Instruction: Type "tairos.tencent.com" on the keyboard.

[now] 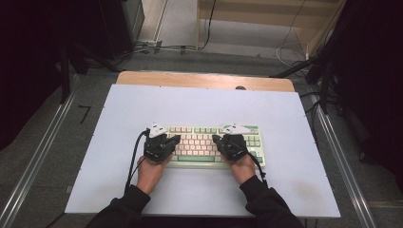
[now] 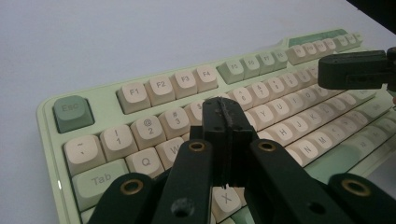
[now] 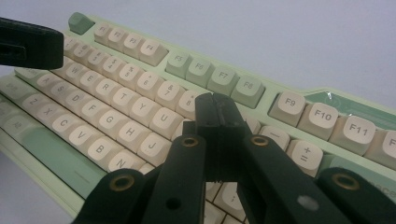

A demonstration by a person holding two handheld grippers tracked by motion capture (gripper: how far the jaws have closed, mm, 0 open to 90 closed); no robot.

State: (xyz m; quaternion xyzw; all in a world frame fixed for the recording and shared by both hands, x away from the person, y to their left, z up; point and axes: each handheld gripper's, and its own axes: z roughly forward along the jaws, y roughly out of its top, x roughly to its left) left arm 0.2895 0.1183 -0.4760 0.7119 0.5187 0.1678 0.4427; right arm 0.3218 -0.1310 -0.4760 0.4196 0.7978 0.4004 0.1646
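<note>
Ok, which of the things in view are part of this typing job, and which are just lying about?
In the job:
- keyboard
- left tool, jaws shut, over the keys
- right tool, jaws shut, over the keys

Lying about:
- white table top
- cables on the floor
- wooden shelf unit
</note>
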